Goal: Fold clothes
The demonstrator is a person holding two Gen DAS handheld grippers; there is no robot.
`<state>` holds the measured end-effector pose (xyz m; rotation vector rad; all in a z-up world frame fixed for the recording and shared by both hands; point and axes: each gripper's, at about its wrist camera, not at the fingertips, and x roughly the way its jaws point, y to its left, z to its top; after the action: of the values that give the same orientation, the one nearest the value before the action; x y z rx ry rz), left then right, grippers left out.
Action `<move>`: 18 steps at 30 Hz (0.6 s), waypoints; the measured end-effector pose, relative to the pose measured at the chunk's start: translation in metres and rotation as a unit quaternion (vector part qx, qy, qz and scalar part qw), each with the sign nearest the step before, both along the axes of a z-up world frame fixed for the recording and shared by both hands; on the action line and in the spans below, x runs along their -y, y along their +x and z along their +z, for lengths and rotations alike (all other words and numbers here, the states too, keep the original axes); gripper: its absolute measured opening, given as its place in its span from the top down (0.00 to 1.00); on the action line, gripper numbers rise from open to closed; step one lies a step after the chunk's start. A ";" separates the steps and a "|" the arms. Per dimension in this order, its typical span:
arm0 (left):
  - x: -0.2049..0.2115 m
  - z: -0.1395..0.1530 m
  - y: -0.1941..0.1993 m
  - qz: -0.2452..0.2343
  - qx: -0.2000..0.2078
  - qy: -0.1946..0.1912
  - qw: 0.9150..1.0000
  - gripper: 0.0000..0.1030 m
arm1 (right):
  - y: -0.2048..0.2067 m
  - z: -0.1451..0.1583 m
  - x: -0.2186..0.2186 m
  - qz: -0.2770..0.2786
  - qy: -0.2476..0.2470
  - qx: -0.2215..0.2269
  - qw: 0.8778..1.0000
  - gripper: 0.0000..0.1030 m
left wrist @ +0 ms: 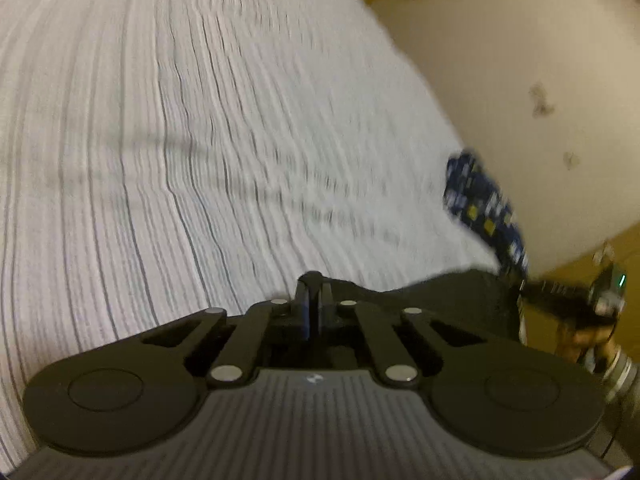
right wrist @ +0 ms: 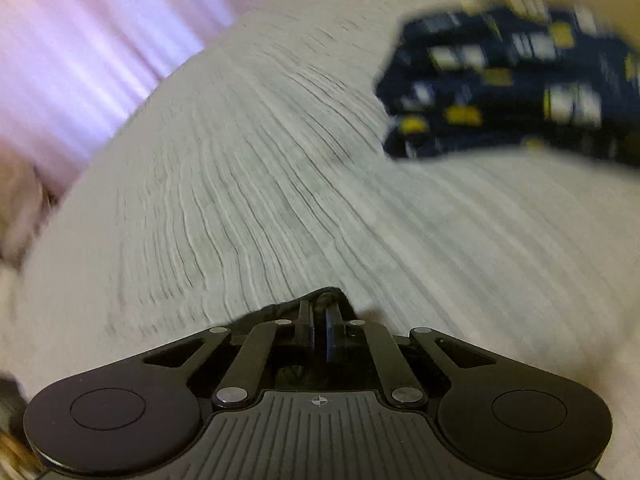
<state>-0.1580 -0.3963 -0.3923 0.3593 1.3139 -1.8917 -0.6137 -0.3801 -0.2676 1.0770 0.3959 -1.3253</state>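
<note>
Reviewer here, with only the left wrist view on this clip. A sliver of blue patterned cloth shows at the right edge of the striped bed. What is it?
Observer: In the right wrist view, the blue patterned garment is a compact, squared-off bundle lying on the striped bed. Blur hides finer detail.
Operator: Is the right claw holding anything?
Observer: Yes. The right claw is shut, with an edge of the dark garment pinched between its fingers.
Operator: What lies beyond the bed on that side?
Observer: A pale pink curtain hangs past the bed's far edge.
</note>
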 end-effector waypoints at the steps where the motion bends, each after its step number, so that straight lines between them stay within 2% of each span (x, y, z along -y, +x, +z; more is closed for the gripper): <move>1: -0.002 -0.004 0.000 0.006 -0.002 0.004 1.000 0.96 | -0.004 -0.005 -0.003 -0.013 0.005 -0.002 1.000 0.98; 4: 0.002 -0.017 -0.011 0.011 0.029 0.032 0.999 0.95 | -0.012 -0.024 -0.006 -0.050 0.023 0.020 0.998 0.98; 7: 0.005 0.001 -0.005 -0.010 0.054 0.016 0.998 0.86 | -0.017 -0.024 -0.002 -0.059 0.024 0.045 0.997 0.95; 9: 0.001 0.014 0.015 -0.005 0.048 0.004 0.999 0.71 | -0.023 -0.014 0.001 -0.044 0.024 0.063 0.997 0.57; 10: -0.001 0.018 0.027 -0.006 0.046 0.005 0.999 0.69 | -0.025 -0.009 0.000 -0.032 0.015 0.065 0.997 0.23; 12: -0.005 0.020 0.045 -0.022 0.055 0.011 0.998 0.67 | -0.025 -0.005 0.000 -0.006 0.003 0.070 0.998 0.21; 16: -0.013 0.009 0.052 -0.086 0.085 0.038 0.992 0.63 | -0.022 -0.015 0.008 0.046 0.023 0.101 0.994 0.21; 18: -0.017 0.006 0.041 -0.120 0.090 0.037 0.988 0.72 | -0.014 -0.023 0.010 0.073 0.027 0.102 0.992 0.26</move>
<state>-0.1166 -0.3794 -0.3864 0.7379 1.2670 -1.9577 -0.6275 -0.3906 -0.2904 1.1945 0.3523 -1.0682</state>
